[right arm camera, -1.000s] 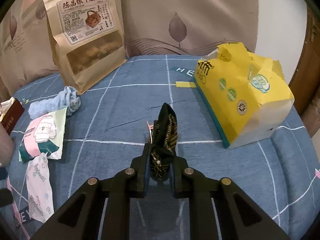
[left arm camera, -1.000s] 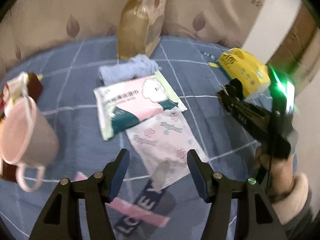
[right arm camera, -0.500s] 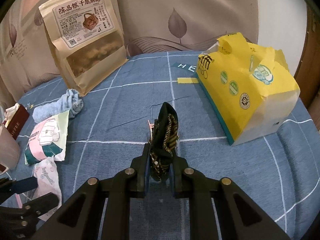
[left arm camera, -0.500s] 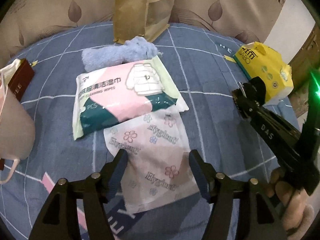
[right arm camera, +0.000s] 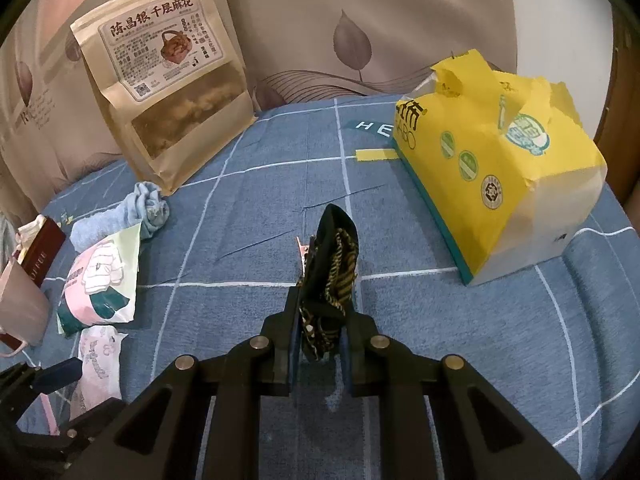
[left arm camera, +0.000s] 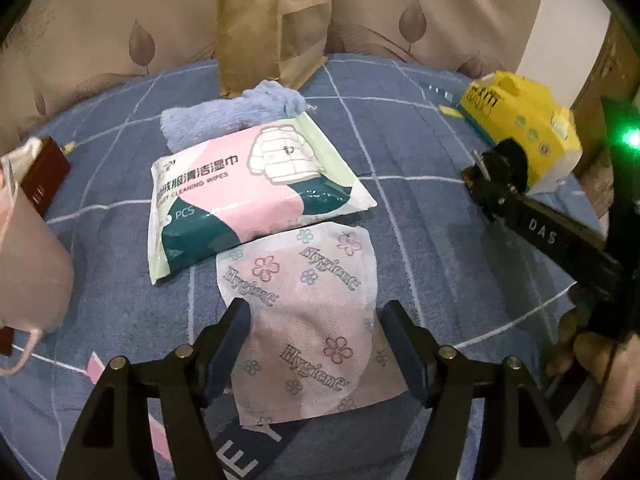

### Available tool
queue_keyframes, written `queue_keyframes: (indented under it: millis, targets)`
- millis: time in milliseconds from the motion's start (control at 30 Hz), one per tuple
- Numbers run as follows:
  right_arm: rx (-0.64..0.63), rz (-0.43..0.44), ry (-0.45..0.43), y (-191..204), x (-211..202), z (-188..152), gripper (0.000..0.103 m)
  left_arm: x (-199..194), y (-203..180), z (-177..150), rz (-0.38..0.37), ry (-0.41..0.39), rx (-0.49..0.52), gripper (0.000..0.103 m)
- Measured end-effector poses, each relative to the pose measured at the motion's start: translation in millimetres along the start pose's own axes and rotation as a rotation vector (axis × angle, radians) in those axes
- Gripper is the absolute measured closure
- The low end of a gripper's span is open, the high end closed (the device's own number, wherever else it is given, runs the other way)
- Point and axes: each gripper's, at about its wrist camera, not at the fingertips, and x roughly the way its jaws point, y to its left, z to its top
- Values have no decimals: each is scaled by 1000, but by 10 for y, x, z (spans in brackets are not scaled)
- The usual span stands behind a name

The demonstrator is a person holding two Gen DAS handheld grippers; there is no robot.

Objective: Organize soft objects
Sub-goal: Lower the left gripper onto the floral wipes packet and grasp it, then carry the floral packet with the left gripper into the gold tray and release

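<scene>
My left gripper is open, one finger on each side of a flat white flower-print pack that lies on the blue bedspread; the pads do not press it. A pink and green wet-wipes pack lies just beyond, with a rolled blue towel behind it. My right gripper is shut on a black and gold hair clip, held above the bed. In the left wrist view that gripper and the clip show at the right.
A brown paper snack bag leans on the headboard. A yellow tissue pack sits at the right. A pink face mask and a dark red box are at the left. A hand grips the right tool.
The left gripper came down and forward over the flower-print pack, which now lies between its fingers. The right gripper kept its place with the clip still in it.
</scene>
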Motion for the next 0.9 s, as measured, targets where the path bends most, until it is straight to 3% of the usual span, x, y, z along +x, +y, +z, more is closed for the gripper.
queue_keyframes:
  millis: [67,267,500,900]
  targets:
    - [1,1,2,2,6,0,87,-25,67,-15,1,1,-8,54]
    - [4,2,2,4,7,-3,87,-107,181,-7,-51,15,-16,85]
    - [0,-4,5,21,15,-3,87,-272,237,1,-54,-3,14,88]
    - [-11,-15,9,40,34,9,87,-938,543,121,-41,-100,38,88]
